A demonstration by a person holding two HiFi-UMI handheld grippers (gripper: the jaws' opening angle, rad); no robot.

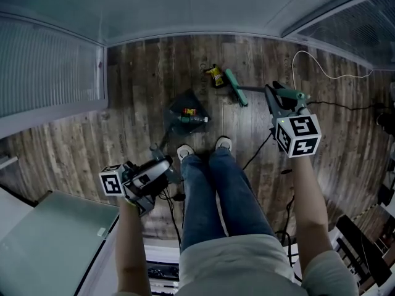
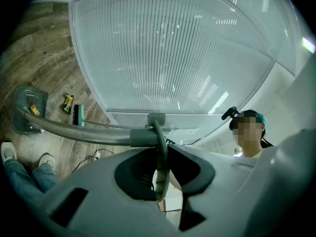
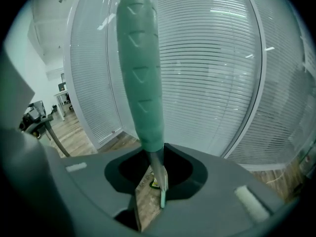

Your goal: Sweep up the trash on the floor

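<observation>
Both grippers are clamped on long handles, dustpan on the left and broom on the right.

The left gripper (image 2: 160, 154) has its jaws pinched tight on the grey dustpan handle (image 2: 89, 132), which runs down to the dark dustpan (image 1: 184, 98) resting on the wooden floor (image 1: 136, 85) just ahead of the person's white shoes (image 1: 185, 152). A red-and-yellow wrapper (image 1: 189, 111) and a greenish piece (image 1: 194, 120) that I can't identify lie inside the dustpan. The right gripper (image 3: 157, 181) is closed on the broom handle (image 3: 143, 73) just below its teal grip. The teal broom head (image 1: 235, 86) sits on the boards beyond the dustpan, with a yellow wrapper (image 1: 215, 76) just beside it and well outside the pan.
</observation>
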